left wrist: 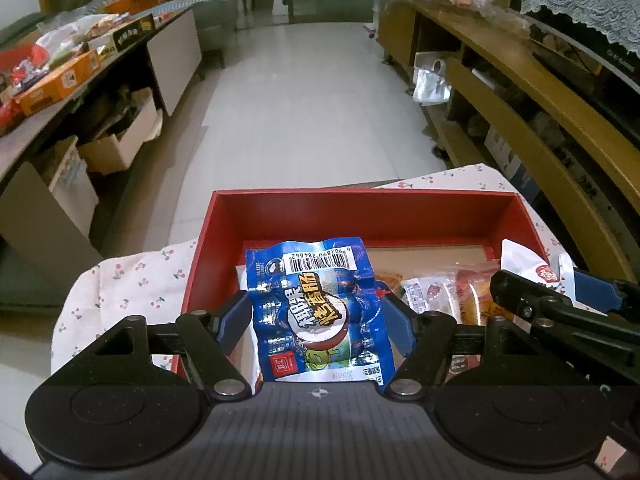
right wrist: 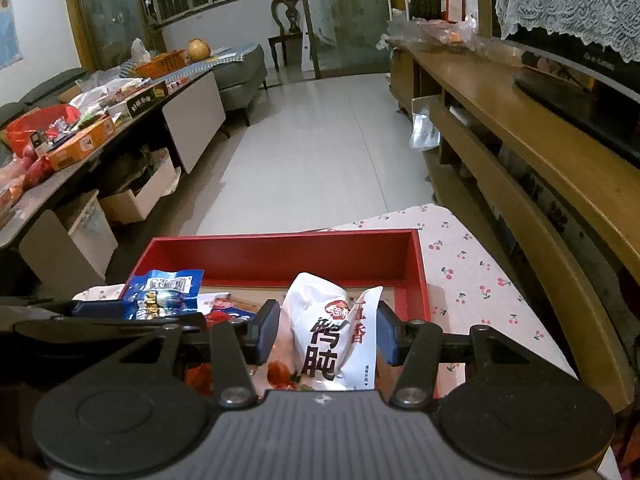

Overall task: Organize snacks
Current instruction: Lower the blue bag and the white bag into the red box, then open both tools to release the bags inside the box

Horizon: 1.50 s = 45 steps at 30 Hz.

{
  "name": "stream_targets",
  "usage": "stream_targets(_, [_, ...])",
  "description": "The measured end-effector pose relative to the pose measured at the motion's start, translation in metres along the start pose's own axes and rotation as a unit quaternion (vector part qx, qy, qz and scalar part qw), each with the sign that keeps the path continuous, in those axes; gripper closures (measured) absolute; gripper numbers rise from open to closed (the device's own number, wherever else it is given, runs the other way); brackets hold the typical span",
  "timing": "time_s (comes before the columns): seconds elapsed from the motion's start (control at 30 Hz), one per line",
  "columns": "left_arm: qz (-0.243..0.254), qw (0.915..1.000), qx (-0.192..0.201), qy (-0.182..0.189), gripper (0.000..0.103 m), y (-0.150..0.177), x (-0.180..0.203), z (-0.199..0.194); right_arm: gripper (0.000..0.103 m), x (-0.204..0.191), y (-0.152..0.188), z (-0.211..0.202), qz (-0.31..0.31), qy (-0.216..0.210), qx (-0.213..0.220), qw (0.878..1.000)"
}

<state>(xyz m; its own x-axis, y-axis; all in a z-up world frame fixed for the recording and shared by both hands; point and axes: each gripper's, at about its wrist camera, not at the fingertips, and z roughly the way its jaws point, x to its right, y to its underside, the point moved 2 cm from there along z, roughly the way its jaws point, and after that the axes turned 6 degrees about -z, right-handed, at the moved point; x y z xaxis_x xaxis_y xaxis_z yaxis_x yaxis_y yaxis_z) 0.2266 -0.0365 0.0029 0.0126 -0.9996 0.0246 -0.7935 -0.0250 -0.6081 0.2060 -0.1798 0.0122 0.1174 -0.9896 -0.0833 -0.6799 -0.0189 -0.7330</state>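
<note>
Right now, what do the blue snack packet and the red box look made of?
Blue snack packet: glossy plastic or foil film, judging by crinkles and bright glare. Red box: probably matte-coated cardboard; flat rigid walls, brown board-like floor.

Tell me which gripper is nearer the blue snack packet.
Left. The left gripper has the blue snack packet between its fingers, over the red box. The right gripper sits beside it to the right, closed on the white packet.
</note>
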Motion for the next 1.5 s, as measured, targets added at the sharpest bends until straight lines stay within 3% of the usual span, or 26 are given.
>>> stream_targets(0.53, [-0.011,0.9997,-0.014,-0.014,0.028,-0.004,-0.002,0.030,0.043,-0.002,-0.007,0.034,-0.026,0.012,-0.005,1.000])
stream_targets(0.87, [-0.045,0.9987,-0.022,-0.007,0.026,-0.013,-0.017,0.036,0.042,-0.005,-0.019,0.048,-0.022,-0.014,-0.001,1.000])
stream_targets(1.07, [-0.057,0.9983,-0.013,0.005,0.021,-0.019,-0.020,0.028,0.042,0.005,-0.024,0.045,0.016,-0.045,0.007,0.999])
stream_targets(1.2, [-0.052,0.9983,-0.011,0.024,0.018,-0.019,-0.017,0.021,0.034,0.006,-0.029,0.035,0.025,-0.052,0.021,0.998])
stream_targets(1.5, [-0.036,0.9987,0.005,0.036,0.016,-0.012,-0.013,-0.001,0.034,-0.001,-0.029,0.011,0.015,-0.049,0.033,0.998])
